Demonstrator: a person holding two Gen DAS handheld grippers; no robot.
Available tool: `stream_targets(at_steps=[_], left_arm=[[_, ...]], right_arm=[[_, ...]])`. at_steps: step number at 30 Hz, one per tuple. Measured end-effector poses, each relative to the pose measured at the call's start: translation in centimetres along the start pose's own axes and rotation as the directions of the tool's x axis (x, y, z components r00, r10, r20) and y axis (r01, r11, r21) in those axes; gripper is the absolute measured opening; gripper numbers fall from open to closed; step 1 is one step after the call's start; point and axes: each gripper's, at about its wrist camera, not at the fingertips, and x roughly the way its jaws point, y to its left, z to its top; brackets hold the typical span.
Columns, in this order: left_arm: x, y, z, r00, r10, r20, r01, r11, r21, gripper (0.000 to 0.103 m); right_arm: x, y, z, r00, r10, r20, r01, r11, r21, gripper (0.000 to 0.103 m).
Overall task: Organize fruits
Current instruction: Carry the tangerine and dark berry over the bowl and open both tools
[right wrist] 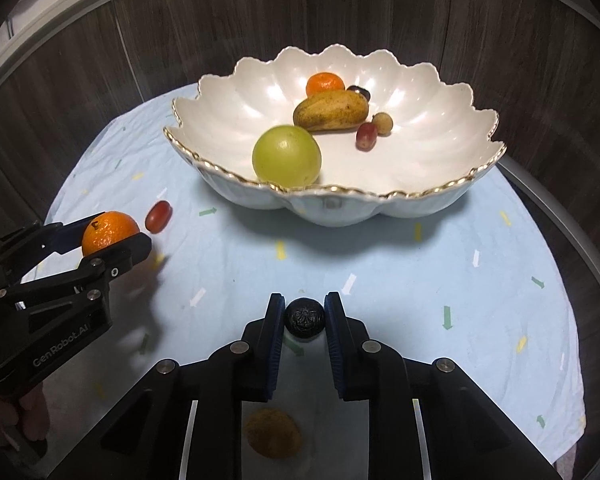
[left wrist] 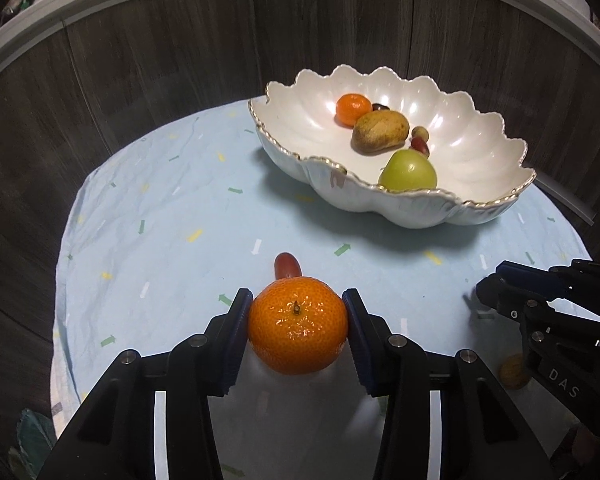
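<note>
My left gripper (left wrist: pixel 298 314) is shut on an orange mandarin (left wrist: pixel 298 326), held just above the cloth; from the right wrist view the same mandarin (right wrist: pixel 108 232) sits in the left gripper (right wrist: pixel 114 236) at the left. A red grape (left wrist: pixel 287 266) lies on the cloth just beyond it. My right gripper (right wrist: pixel 304 314) is shut on a small dark round fruit (right wrist: pixel 305 317). A white scalloped bowl (right wrist: pixel 440 196) with a gold rim holds a green apple (right wrist: pixel 287 155), a brown oblong fruit (right wrist: pixel 331 111), a mandarin (right wrist: pixel 324 83) and a few small grapes (right wrist: pixel 366 135).
A round table wears a pale blue cloth (right wrist: pixel 460 300) with small arrow marks. A brown round fruit (right wrist: pixel 273 432) lies on the cloth under my right gripper. Dark wood panelling (left wrist: pixel 140 60) rises behind the table. A person's hand (right wrist: pixel 24 416) holds the left gripper.
</note>
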Motion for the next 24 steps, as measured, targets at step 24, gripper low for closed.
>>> stream_targets(at_steps=[24], left_arm=[[-3.9, -1.4, 3.2, 0.998, -0.001, 0.058, 0.001, 1.000, 0.001, 0.045]], right_arm=[[-4.7, -0.8, 2.6, 0.992, 0.018, 0.122, -0.020, 1.000, 0.013, 0.022]])
